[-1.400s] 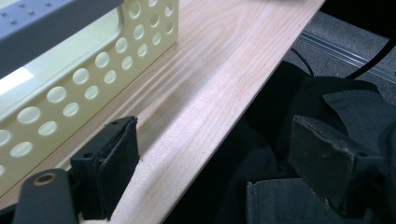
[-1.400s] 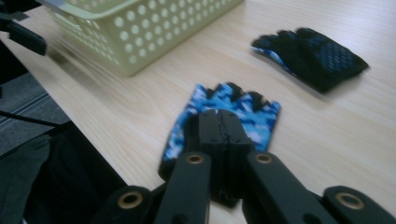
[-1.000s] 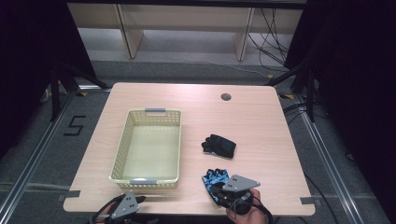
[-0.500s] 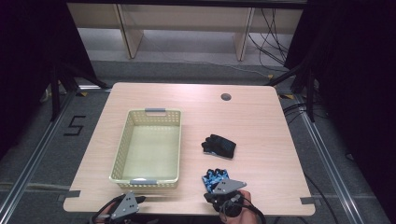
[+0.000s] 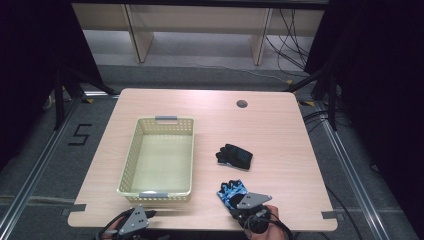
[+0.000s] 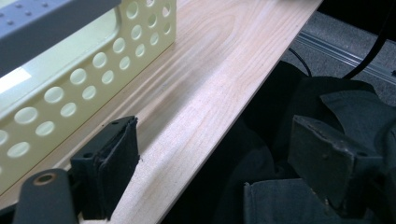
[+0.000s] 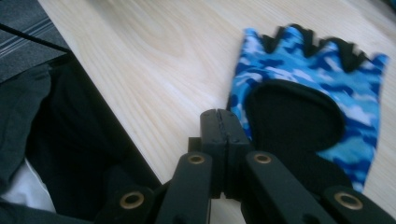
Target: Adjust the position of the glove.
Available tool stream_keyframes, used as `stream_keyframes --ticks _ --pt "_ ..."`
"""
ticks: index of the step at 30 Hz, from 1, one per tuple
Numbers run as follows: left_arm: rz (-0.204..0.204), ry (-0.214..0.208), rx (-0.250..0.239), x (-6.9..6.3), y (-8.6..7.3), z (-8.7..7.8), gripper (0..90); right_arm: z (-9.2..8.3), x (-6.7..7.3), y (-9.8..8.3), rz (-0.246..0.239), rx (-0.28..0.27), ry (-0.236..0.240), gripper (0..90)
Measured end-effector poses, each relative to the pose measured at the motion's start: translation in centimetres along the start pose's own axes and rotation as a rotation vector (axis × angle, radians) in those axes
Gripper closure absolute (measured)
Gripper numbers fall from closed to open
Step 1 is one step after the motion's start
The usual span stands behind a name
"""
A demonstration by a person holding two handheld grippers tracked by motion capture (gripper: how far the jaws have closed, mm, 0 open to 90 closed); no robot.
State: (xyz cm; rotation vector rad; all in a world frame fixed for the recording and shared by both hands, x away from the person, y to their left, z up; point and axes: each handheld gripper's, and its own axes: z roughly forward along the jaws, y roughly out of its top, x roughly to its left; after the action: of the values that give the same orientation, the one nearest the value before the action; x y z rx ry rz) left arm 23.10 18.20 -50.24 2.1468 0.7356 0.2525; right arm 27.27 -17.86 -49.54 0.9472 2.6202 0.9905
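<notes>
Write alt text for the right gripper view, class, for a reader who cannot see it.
The right gripper, its two black jaws pressed together with nothing between them, points at the edge of a blue camouflage fingerless glove lying flat on the pale wooden table. The table's edge runs diagonally at left, with dark clothing below it.

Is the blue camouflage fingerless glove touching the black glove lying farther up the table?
Apart. The high view shows bare wood between the blue camouflage fingerless glove and the black glove.
</notes>
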Motion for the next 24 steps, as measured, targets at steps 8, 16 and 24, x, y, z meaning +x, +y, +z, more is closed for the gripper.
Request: stream_keyframes --ticks 8,16,24 --pt "0.021 0.001 0.017 0.2 0.0 -0.1 15.8 -1.8 -1.6 -1.4 0.049 0.01 -0.078 90.0" --pt "0.022 0.001 0.019 0.2 0.0 -0.1 15.8 -2.4 -2.7 -2.2 0.102 0.001 -0.11 90.0" --pt "0.009 0.0 0.007 0.0 0.0 0.0 15.8 -2.9 -3.4 -2.3 0.124 0.015 -0.112 90.0"
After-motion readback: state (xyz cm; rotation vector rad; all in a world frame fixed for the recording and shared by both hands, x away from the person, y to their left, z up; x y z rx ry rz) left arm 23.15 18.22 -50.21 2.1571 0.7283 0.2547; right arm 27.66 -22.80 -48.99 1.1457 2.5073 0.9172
